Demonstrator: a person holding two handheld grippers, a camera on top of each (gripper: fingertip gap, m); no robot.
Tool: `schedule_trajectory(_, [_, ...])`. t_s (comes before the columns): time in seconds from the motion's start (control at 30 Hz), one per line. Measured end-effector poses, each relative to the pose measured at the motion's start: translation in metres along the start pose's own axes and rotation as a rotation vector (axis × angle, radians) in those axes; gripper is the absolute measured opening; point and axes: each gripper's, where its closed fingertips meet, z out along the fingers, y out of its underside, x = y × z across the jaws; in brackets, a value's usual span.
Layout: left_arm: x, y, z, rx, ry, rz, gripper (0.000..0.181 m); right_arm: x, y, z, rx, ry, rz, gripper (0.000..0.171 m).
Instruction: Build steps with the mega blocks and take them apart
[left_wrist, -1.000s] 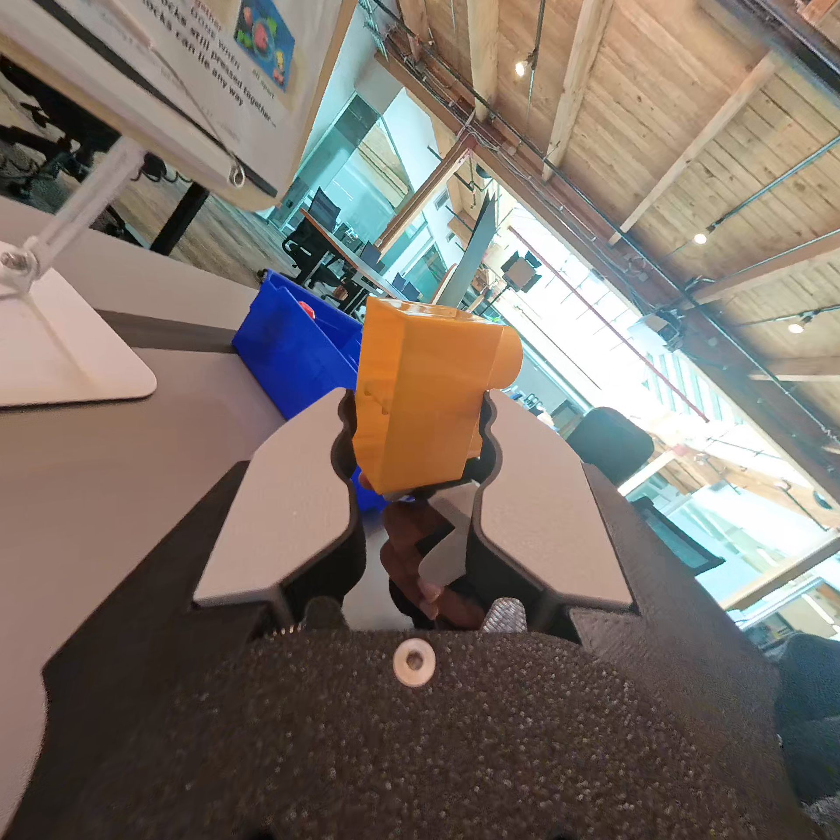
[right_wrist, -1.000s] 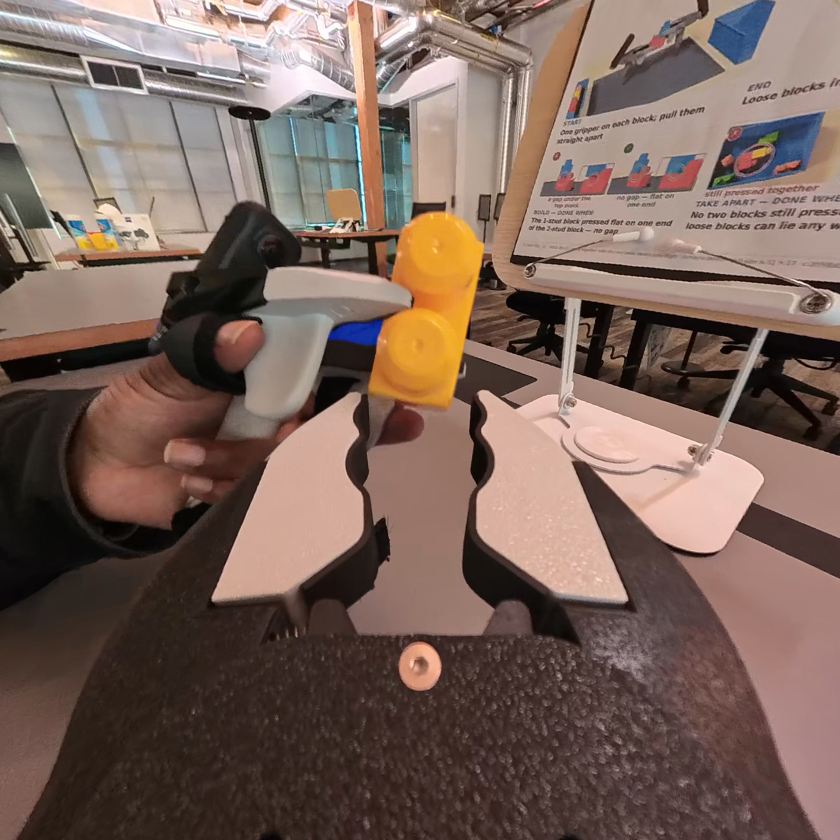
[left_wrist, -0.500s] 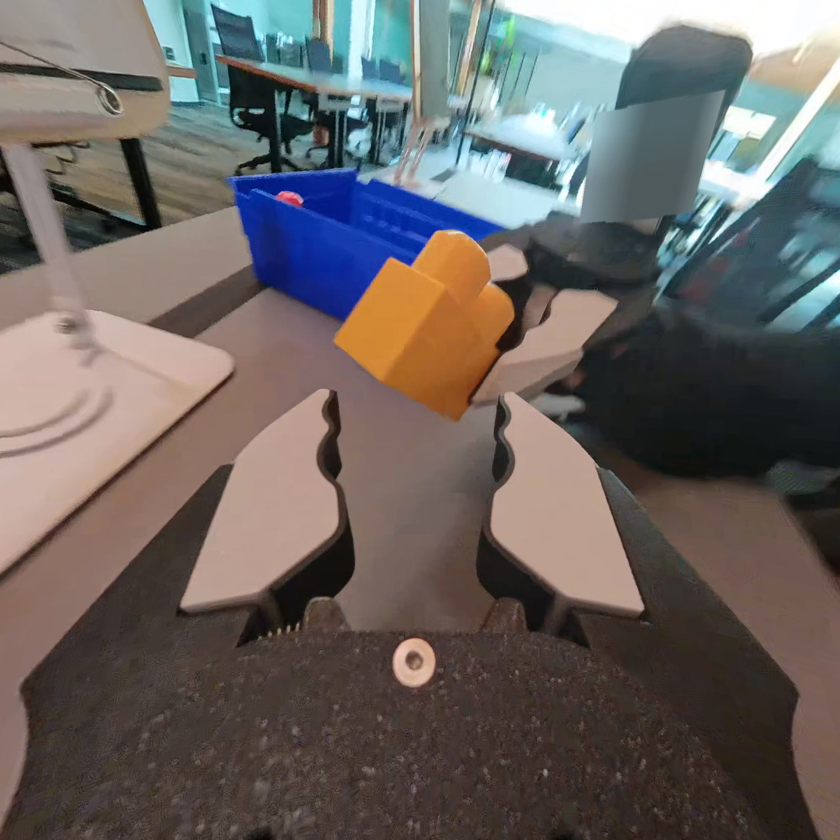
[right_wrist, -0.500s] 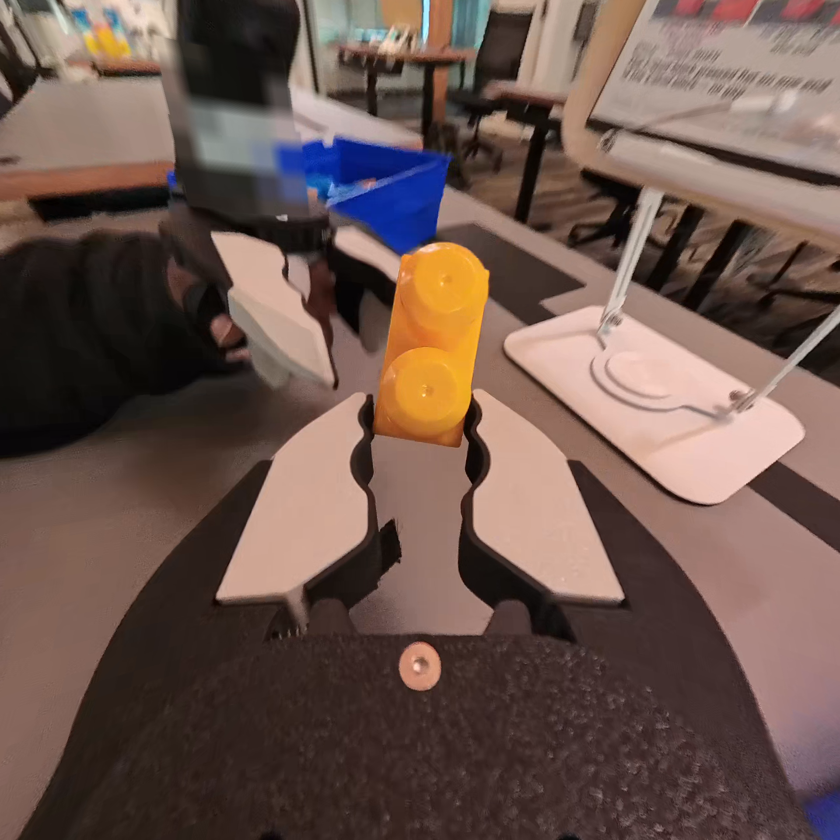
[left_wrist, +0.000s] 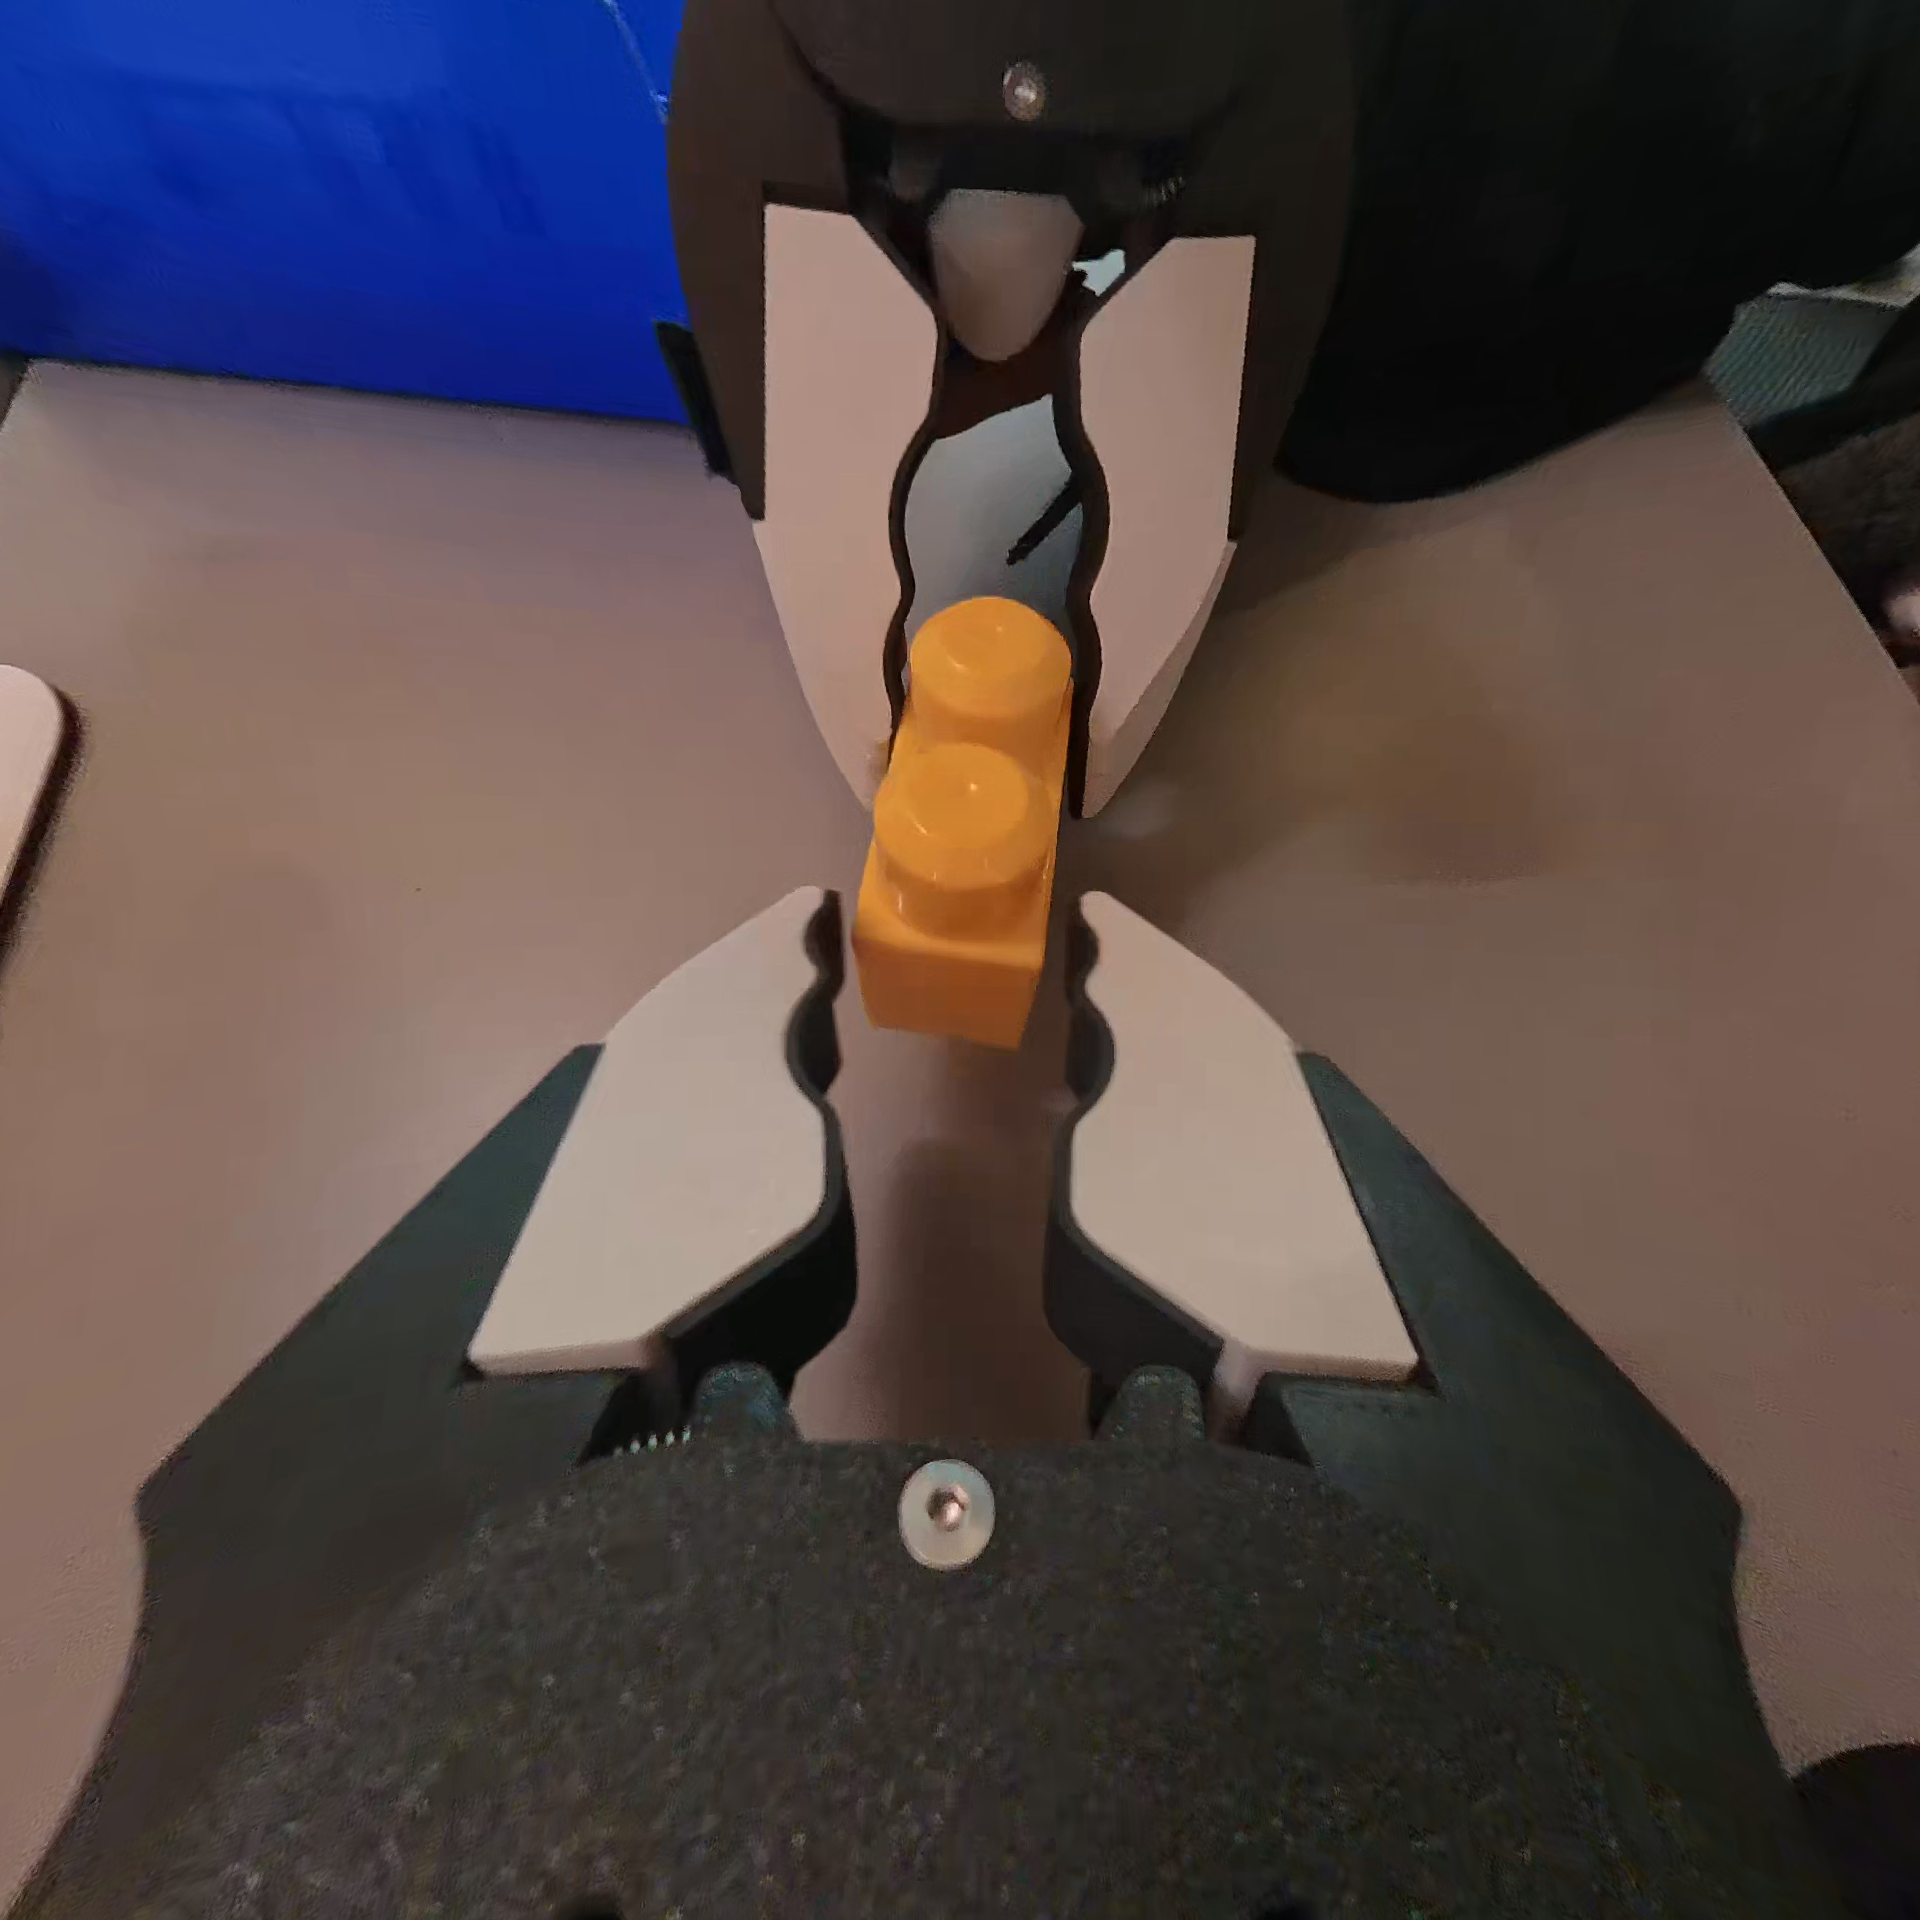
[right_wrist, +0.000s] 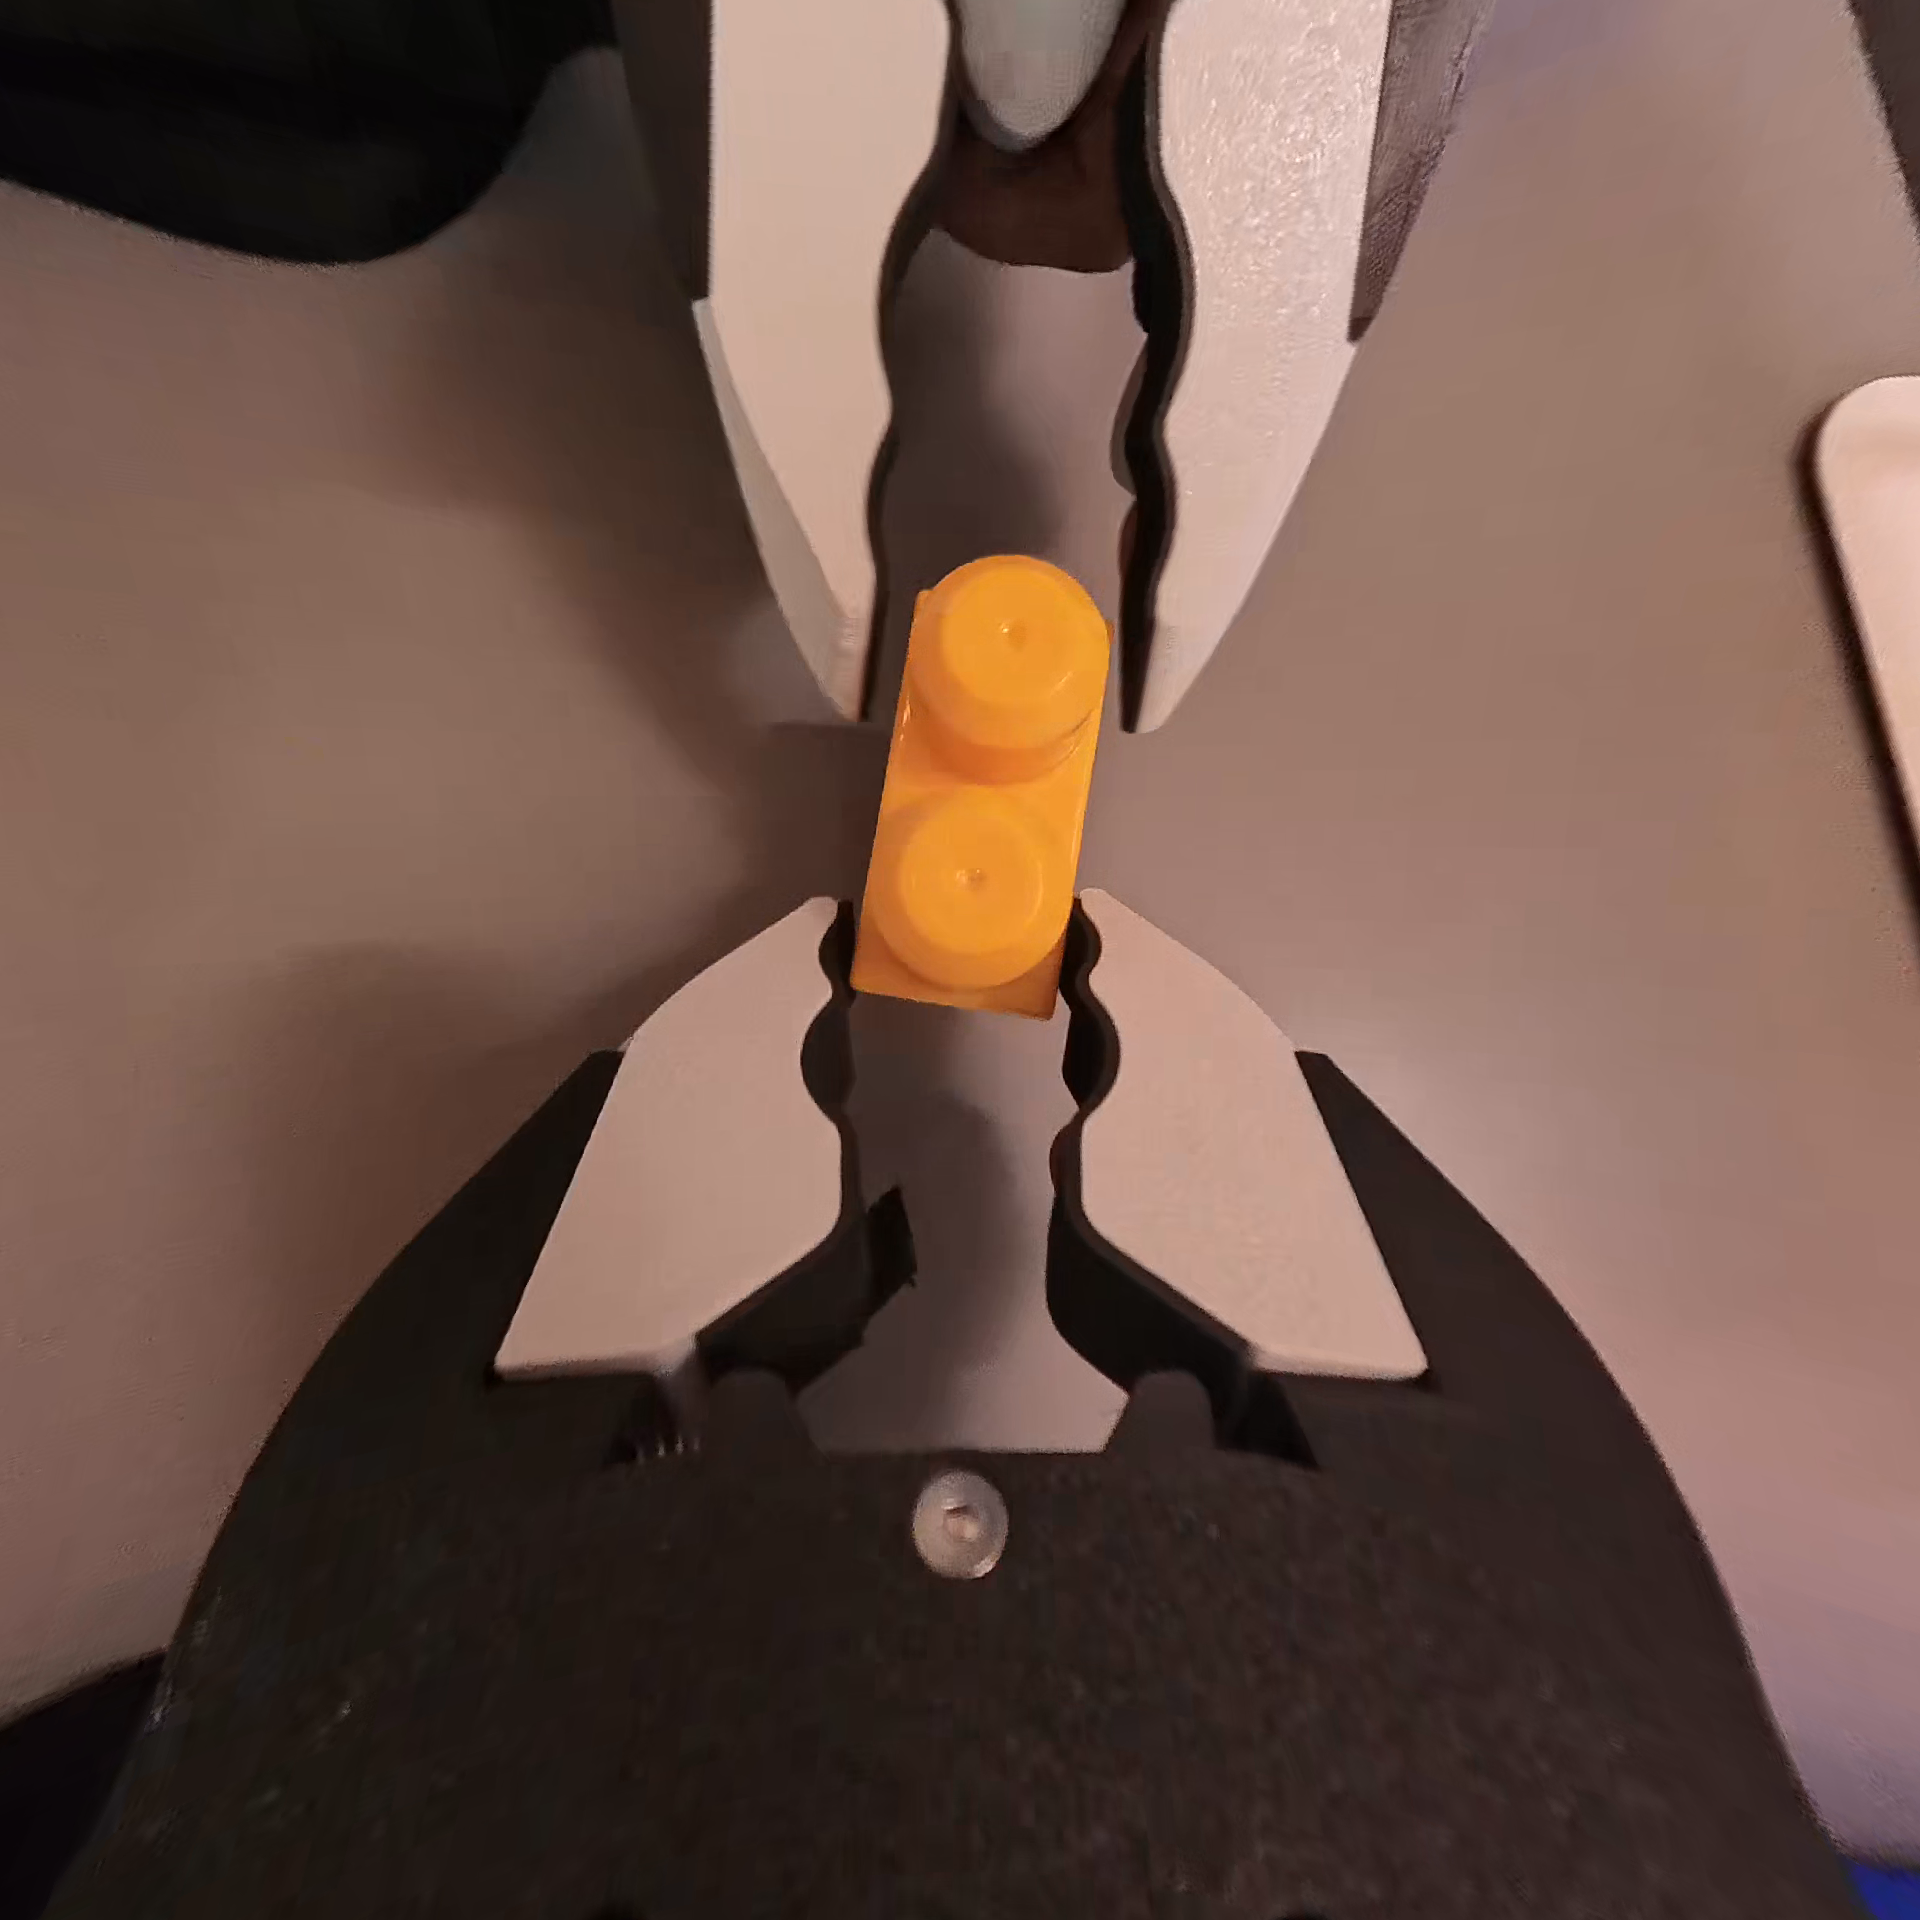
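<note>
Two tools meet nose to nose over the grey surface (left_wrist: 416, 644), with one orange two-stud block (left_wrist: 961, 847) between them, studs up. The right tool (right_wrist: 958, 914) pinches the block's near end between its tips, apparently to keep it level just above or on the surface; which, I cannot tell. The left tool (left_wrist: 948, 909) is spread, its tips flanking the block's other end with gaps on both sides, seemingly just let go or about to steady it. At ten o'clock in the left wrist view stands a blue bin (left_wrist: 332, 177); its inside is hidden. At three o'clock in the right wrist view sits a white stand base (right_wrist: 1881, 582).
</note>
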Motion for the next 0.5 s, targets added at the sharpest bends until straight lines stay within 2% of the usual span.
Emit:
schedule_trajectory(0.03, [0.000, 0.001, 0.001, -0.007, -0.002, 0.009, 0.035, -0.002, 0.001, 0.001, -0.008, -0.008, 0.000, 0.038])
schedule_trajectory(0.13, [0.001, 0.005, 0.003, -0.024, 0.004, 0.013, 0.036, -0.003, 0.001, 0.001, -0.005, -0.018, 0.005, 0.038])
schedule_trajectory(0.3, [-0.003, 0.002, -0.001, 0.040, 0.017, -0.034, 0.036, 0.002, -0.009, -0.006, 0.082, -0.020, 0.052, 0.037])
schedule_trajectory(0.5, [-0.007, 0.009, -0.001, 0.012, 0.025, -0.099, 0.036, 0.008, -0.008, 0.001, 0.117, -0.007, 0.075, 0.036])
